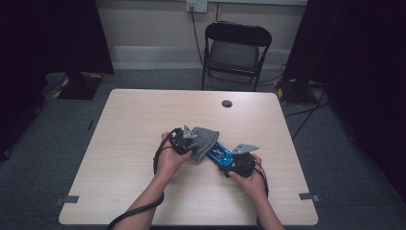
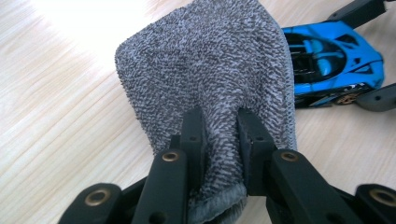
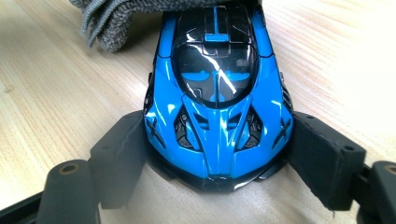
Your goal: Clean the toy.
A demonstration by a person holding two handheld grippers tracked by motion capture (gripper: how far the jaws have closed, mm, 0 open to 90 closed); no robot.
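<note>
Wiping step in hand: the left hand-held gripper [image 2: 219,140], clamped on the grey terry cloth [image 2: 210,70], rests it on the glossy blue toy car [image 3: 217,98] mid-surface, braced between the right hand-held gripper [image 3: 217,154] jaws; next, stroke along the roof.

A pale wooden table [image 1: 143,124] stands on grey carpet [image 1: 57,143]; a black folding chair [image 1: 237,50] waits behind it. Dark curtains [image 1: 57,33] flank a light wall [image 1: 153,24]; cables [image 1: 306,112] trail across the floor.
</note>
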